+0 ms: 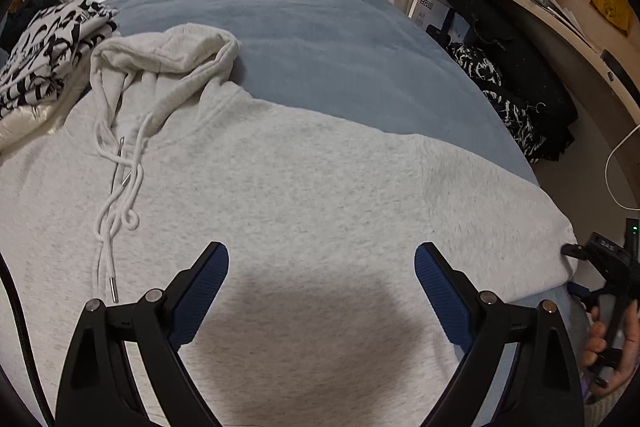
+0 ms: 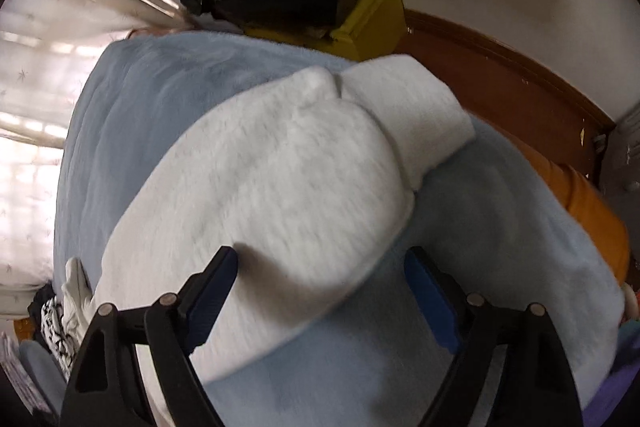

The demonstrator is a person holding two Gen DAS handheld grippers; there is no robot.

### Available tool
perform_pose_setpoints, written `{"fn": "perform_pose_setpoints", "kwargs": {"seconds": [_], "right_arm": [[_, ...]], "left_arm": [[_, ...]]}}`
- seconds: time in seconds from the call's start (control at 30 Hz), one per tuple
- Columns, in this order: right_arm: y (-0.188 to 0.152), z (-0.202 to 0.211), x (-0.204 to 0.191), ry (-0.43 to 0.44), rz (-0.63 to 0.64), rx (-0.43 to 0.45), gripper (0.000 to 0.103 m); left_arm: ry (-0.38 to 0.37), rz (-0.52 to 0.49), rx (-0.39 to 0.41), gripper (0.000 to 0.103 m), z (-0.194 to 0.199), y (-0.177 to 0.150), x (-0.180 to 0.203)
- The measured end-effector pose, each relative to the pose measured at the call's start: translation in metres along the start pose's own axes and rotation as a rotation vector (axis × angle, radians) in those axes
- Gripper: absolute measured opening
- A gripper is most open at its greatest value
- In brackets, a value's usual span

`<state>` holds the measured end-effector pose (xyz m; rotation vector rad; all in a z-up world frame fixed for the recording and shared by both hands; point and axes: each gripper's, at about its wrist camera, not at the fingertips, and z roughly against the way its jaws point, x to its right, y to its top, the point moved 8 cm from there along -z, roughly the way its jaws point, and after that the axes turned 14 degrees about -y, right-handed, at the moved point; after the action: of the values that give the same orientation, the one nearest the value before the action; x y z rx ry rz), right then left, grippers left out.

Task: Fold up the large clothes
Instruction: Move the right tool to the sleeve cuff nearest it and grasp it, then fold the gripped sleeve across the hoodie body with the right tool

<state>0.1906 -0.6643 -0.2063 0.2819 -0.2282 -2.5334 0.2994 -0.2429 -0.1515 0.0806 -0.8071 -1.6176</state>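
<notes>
The left gripper [image 1: 322,267] hangs spread over the chest of the pale grey hoodie [image 1: 304,187], pinching nothing. The right gripper [image 2: 320,275] is also spread, empty, above the hoodie's sleeve. The hoodie lies flat on the blue bedspread [image 1: 320,39]. Soft, thick and floppy, it is best pinched at the sleeve cuff or hem.

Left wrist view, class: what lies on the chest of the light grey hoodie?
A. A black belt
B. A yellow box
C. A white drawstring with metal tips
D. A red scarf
C: the white drawstring trails from the hood down the front of the hoodie, its metal tips showing.
</notes>
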Motion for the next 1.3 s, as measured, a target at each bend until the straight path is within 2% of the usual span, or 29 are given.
{"fn": "perform_pose_setpoints", "kwargs": {"seconds": [0.07,0.1,0.17,0.23,0.37,0.5,0.6,0.73,0.9,1.07,1.17,1.23,1.3], "right_arm": [[0.0,0.002,-0.006,-0.031,0.019,0.041,0.053],[0.002,0.001,-0.009,-0.047,0.035,0.057,0.045],[0.003,0.009,-0.016,-0.067,0.064,0.1,0.017],[0.006,0.022,-0.024,-0.052,0.081,0.155,0.012],[0.002,0.079,-0.048,0.002,0.137,0.331,0.011],[-0.023,0.147,-0.094,0.091,0.27,0.489,0.011],[-0.068,0.198,-0.145,0.18,0.446,0.589,0.011],[-0.14,0.225,-0.208,0.228,0.69,0.667,0.011],[-0.224,0.198,-0.263,0.219,0.915,0.672,0.011],[-0.296,0.116,-0.292,0.112,1.047,0.561,0.011],[-0.32,0.08,-0.293,0.06,1.066,0.502,0.012],[-0.327,0.073,-0.292,0.029,1.07,0.52,0.013],[-0.335,0.076,-0.302,0.04,1.077,0.561,0.015]], "left_arm": [[0.001,0.0,-0.004,0.093,0.004,0.0,-0.004],[0.001,-0.004,-0.004,0.093,0.006,0.0,-0.006],[0.01,-0.021,0.01,0.093,0.017,0.002,-0.011],[0.025,-0.038,0.023,0.093,0.028,0.004,-0.016],[0.027,-0.04,0.04,0.093,0.049,0.005,-0.026],[-0.014,0.033,0.045,0.093,0.07,0.003,-0.043],[-0.011,0.052,0.086,0.093,0.092,0.001,-0.057],[0.08,0.047,0.165,0.093,0.132,-0.007,-0.086],[0.116,0.095,0.191,0.093,0.16,-0.025,-0.124],[0.128,0.171,0.179,0.093,0.168,-0.046,-0.164],[0.133,0.174,0.171,0.093,0.166,-0.053,-0.174],[0.125,0.172,0.175,0.093,0.166,-0.054,-0.176],[0.108,0.174,0.195,0.093,0.168,-0.052,-0.177]]}}
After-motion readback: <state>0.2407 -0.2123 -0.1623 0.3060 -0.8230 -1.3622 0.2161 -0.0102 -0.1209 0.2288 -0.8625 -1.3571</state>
